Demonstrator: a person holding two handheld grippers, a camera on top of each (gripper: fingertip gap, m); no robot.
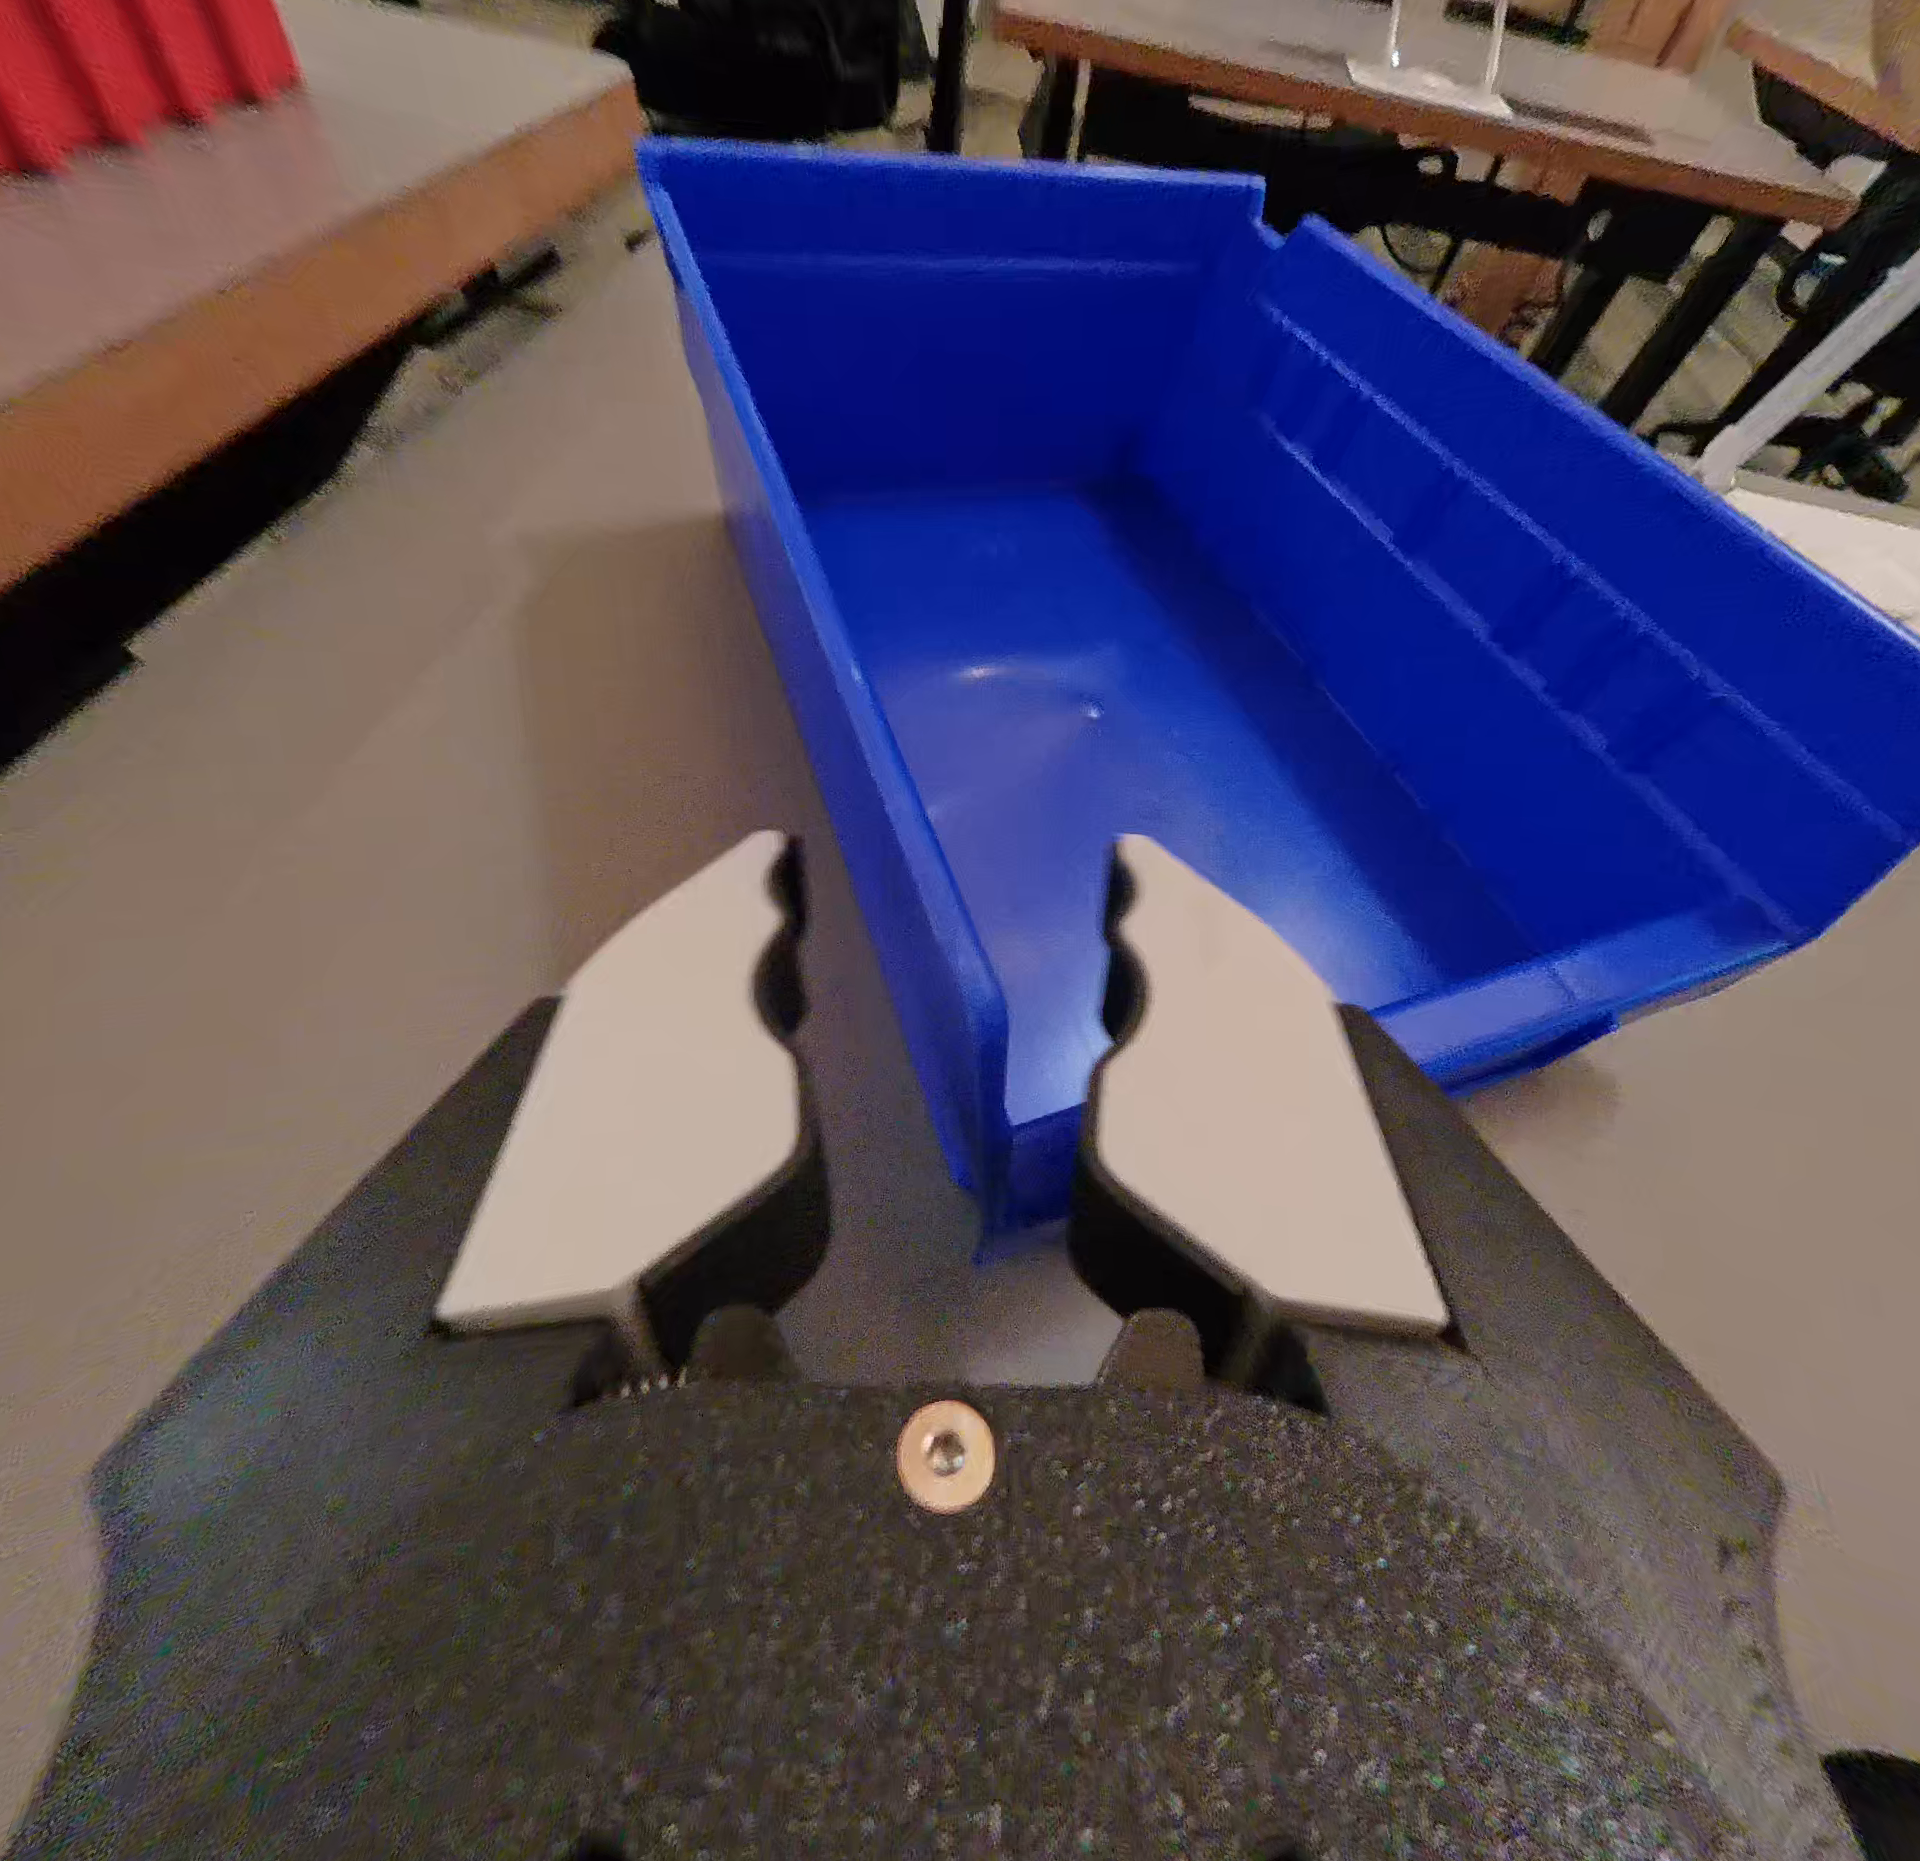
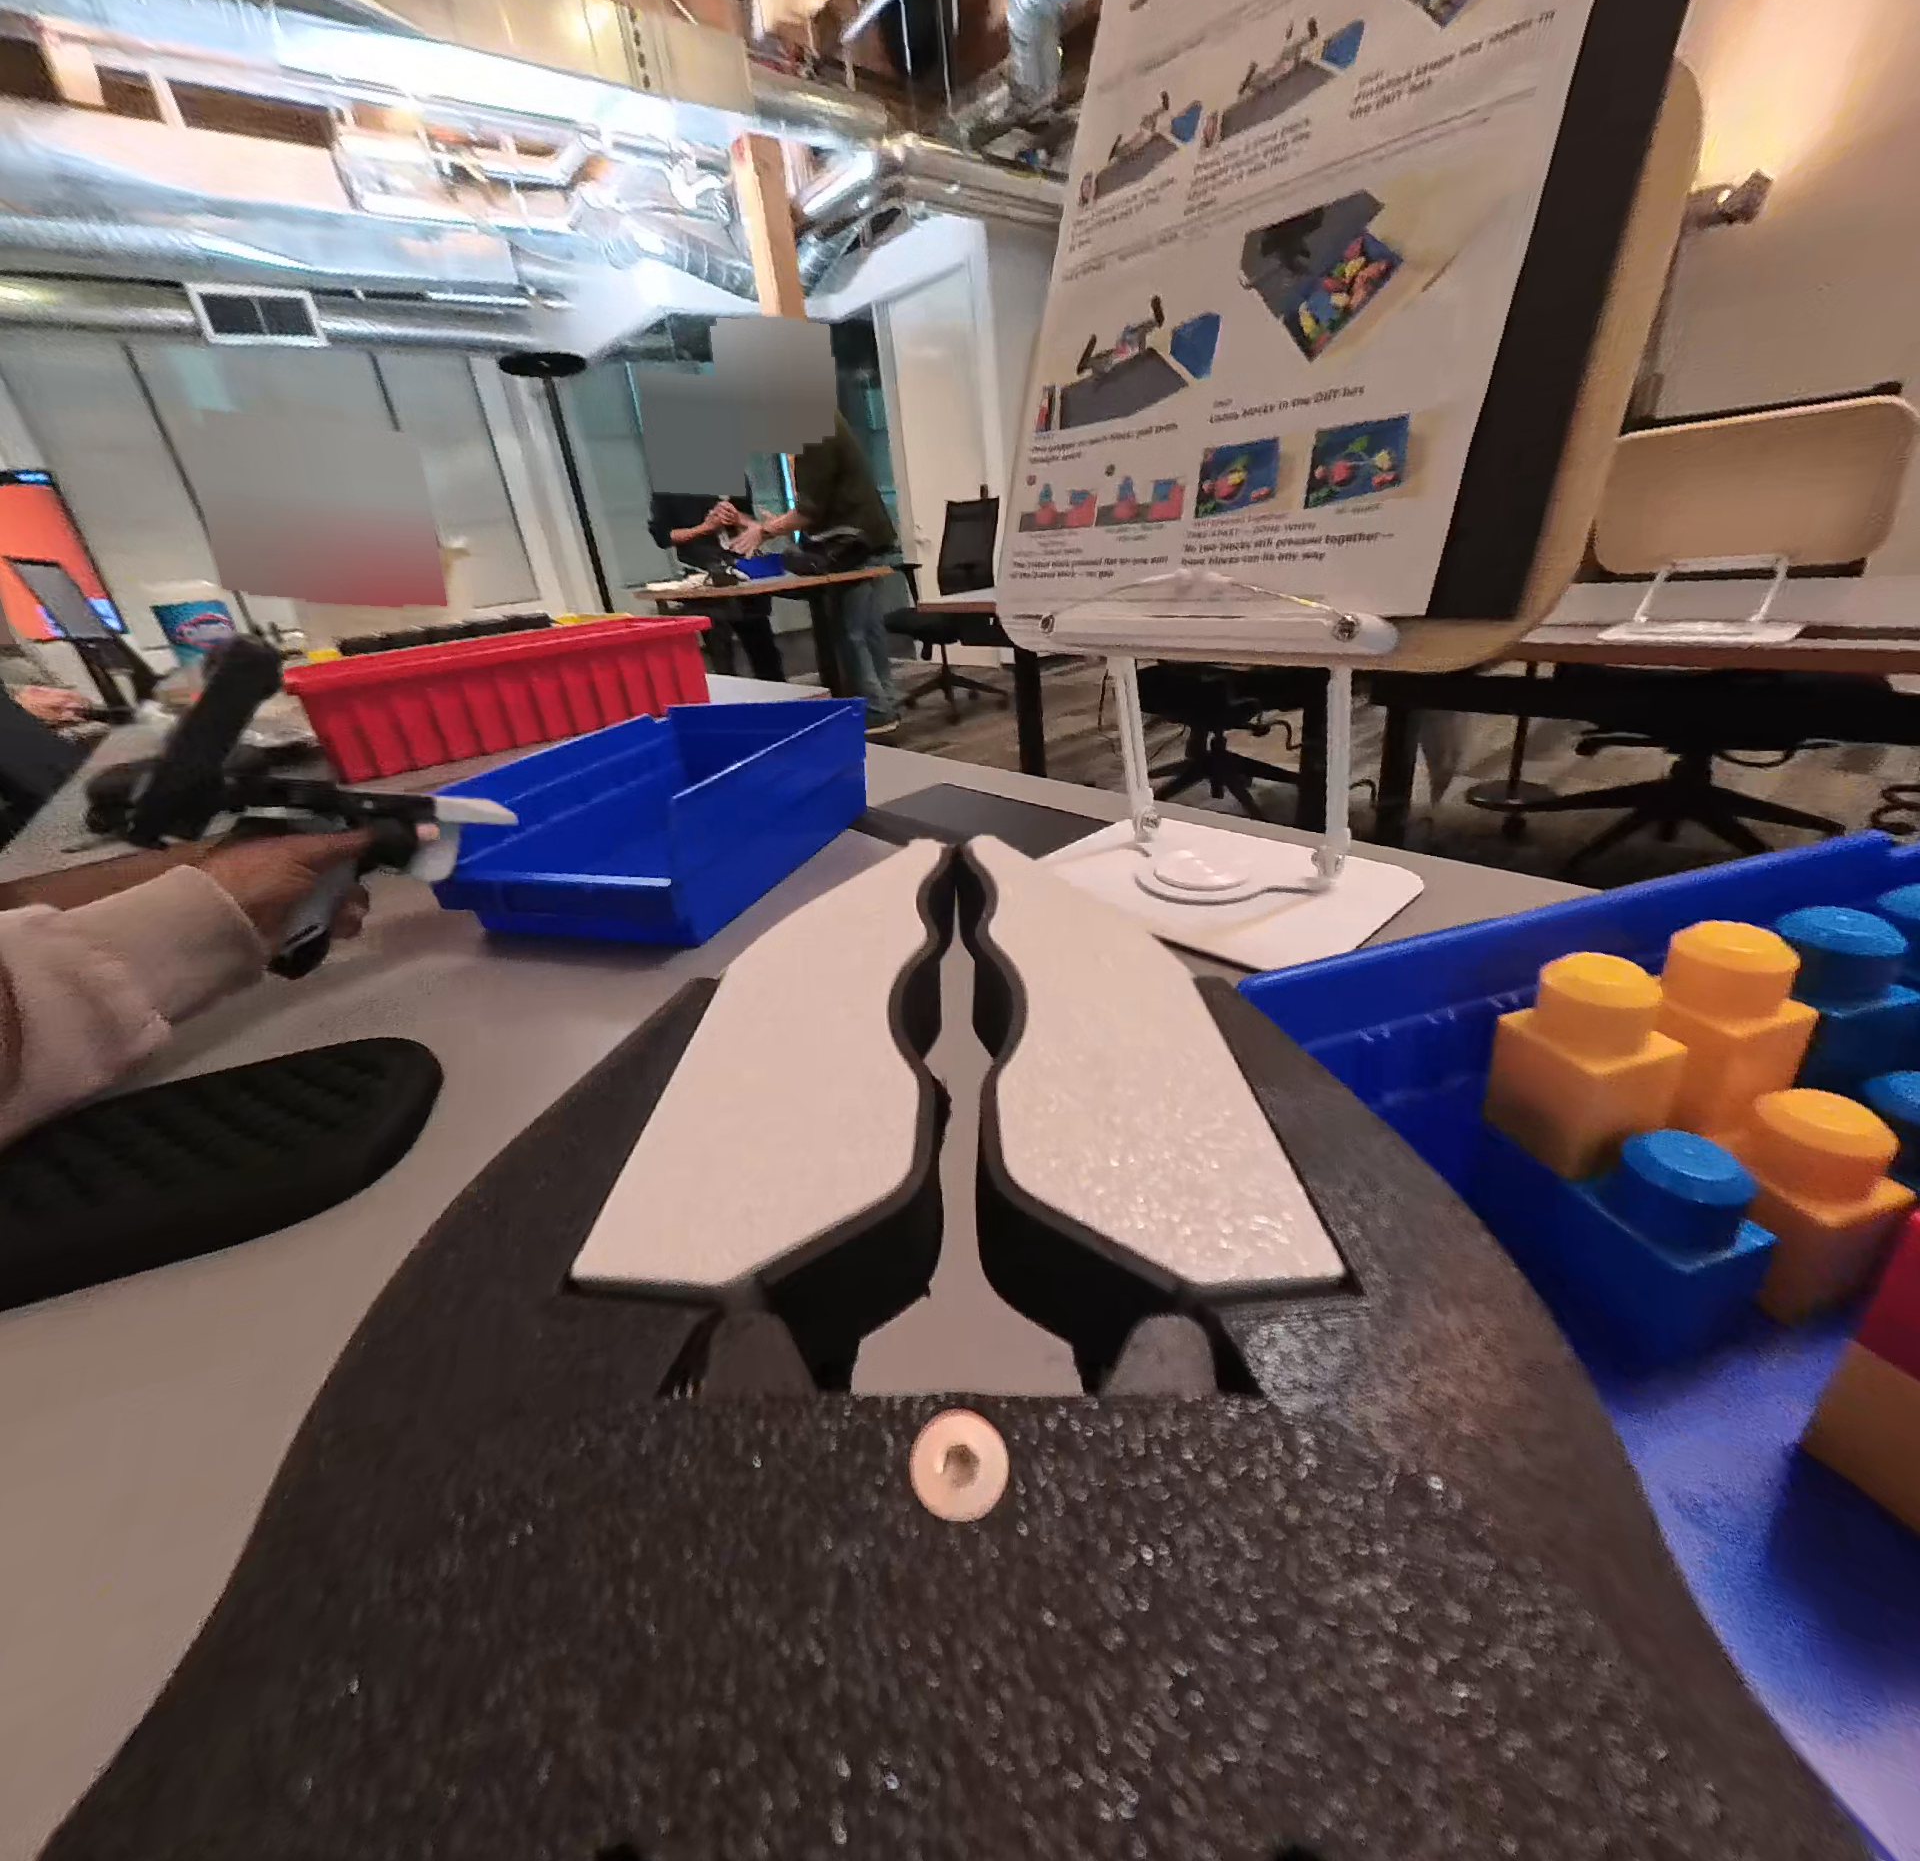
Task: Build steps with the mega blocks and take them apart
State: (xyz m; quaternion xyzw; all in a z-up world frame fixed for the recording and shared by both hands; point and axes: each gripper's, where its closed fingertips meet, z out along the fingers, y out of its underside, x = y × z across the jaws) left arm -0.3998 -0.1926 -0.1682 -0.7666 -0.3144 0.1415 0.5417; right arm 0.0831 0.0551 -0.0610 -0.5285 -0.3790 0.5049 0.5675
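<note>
My left gripper (image 1: 956, 855) is open and straddles the near left wall of an empty blue bin (image 1: 935, 357) on the grey table. The wall stands between the fingers and is not clamped. In the right wrist view the same gripper (image 2: 468, 829) is held by a hand at the end of that bin (image 2: 665, 824). My right gripper (image 2: 951, 861) is shut and empty, low over the table. To its right a second blue bin (image 2: 1382, 1011) holds mega blocks: orange ones (image 2: 1662, 1042), blue ones (image 2: 1662, 1250) and a red one (image 2: 1886, 1323) at the frame edge.
A white stand (image 2: 1236, 886) holds an instruction sheet (image 2: 1278, 284) just ahead of my right gripper. A red bin (image 2: 499, 699) sits behind the empty blue bin. A black studded pad (image 2: 197, 1136) lies at the left. People stand at a far table. My hands' fingertips stand some 55 centimetres from each other.
</note>
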